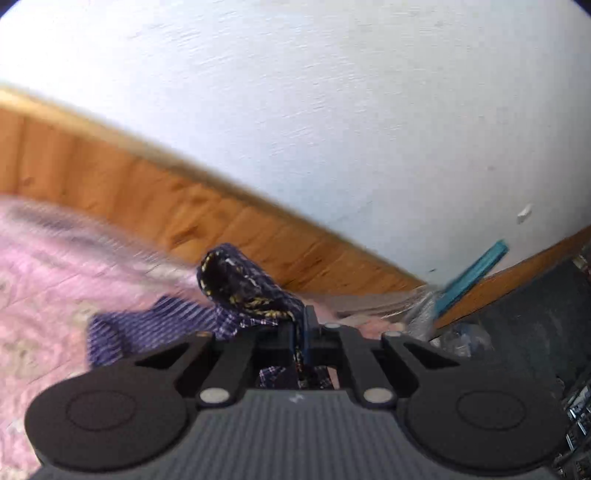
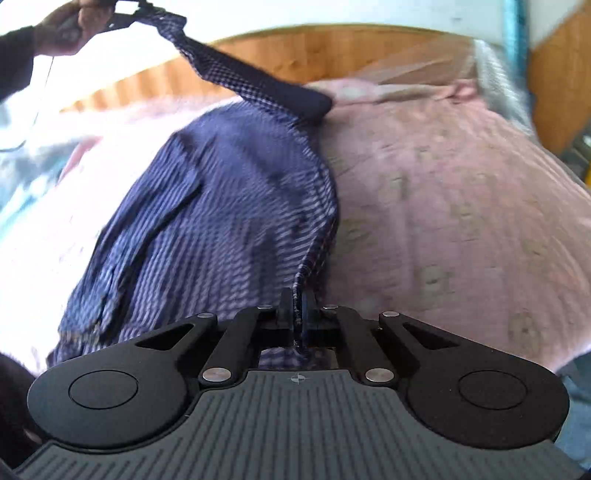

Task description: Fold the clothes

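Left wrist view: left gripper (image 1: 301,325) jaws nearly together, pinched on a bunched edge of the checked shirt (image 1: 236,291). Dark navy fabric with pale check and yellowish stitching humps up just above the fingertips; more of it trails down-left onto the pink bedspread (image 1: 44,288). Wooden headboard (image 1: 147,199) runs along the bed's far edge, white wall (image 1: 332,92) above it. A teal strip (image 1: 472,273) leans at the bed's far right corner, beside crinkled clear plastic. Picture is motion-blurred.

Right wrist view: right gripper (image 2: 297,310) jaws closed tight on the shirt's (image 2: 221,206) near right edge; a thin fold of cloth stands up between the pads. Most of the shirt lies spread on the bedspread (image 2: 461,206), on the left half of the bed, body toward the near edge. One sleeve is stretched taut up and to the left, off the bed, to the left gripper (image 2: 122,14), held in a person's hand (image 2: 62,29) with a dark sleeve (image 2: 14,62). From here I can't tell the left jaws' gap. Headboard (image 2: 314,51) across the far edge.
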A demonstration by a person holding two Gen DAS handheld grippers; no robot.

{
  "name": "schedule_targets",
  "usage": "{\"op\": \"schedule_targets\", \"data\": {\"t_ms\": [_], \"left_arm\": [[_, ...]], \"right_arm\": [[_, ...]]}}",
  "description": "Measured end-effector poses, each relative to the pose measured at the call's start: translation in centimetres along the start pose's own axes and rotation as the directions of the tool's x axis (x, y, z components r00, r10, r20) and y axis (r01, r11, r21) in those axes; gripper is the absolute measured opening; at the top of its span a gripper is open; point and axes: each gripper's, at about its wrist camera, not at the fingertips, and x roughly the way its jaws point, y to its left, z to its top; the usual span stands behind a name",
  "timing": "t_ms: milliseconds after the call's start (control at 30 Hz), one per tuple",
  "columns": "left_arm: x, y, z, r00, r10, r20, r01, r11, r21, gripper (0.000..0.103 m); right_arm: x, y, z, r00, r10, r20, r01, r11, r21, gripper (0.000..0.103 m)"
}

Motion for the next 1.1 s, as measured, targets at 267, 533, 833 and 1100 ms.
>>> {"op": "schedule_targets", "data": {"t_ms": [267,533,833,1100], "left_arm": [[2.4,8.5,-3.4,0.989,0.137,-0.045,-0.141,0.986,-0.090,0.005],[1.5,6.6,-1.4,0.994,0.113,0.004,-0.113,0.994,-0.007,0.005],[1.3,2.2,-1.6,0.999,0.043,-0.022,-0.041,0.995,0.087,0.005],[1.2,-0.8,-1.6,0.989,0.143,0.038,-0.147,0.978,0.146,0.006]], "right_arm": [[5.1,2.9,-1.6,0.976,-0.053,-0.212,0.025,0.990,-0.136,0.001],[5.3,1.4,-2.0,0.904,0.038,-0.426,-0.102,0.986,-0.129,0.018],[5.9,-3.5,8.0,0.982,0.152,-0.111,-0.140,0.984,0.114,0.028],[13.1,-5.6,6.2,0.880,0.308,-0.362,-0.351,0.934,-0.060,0.029]]}}
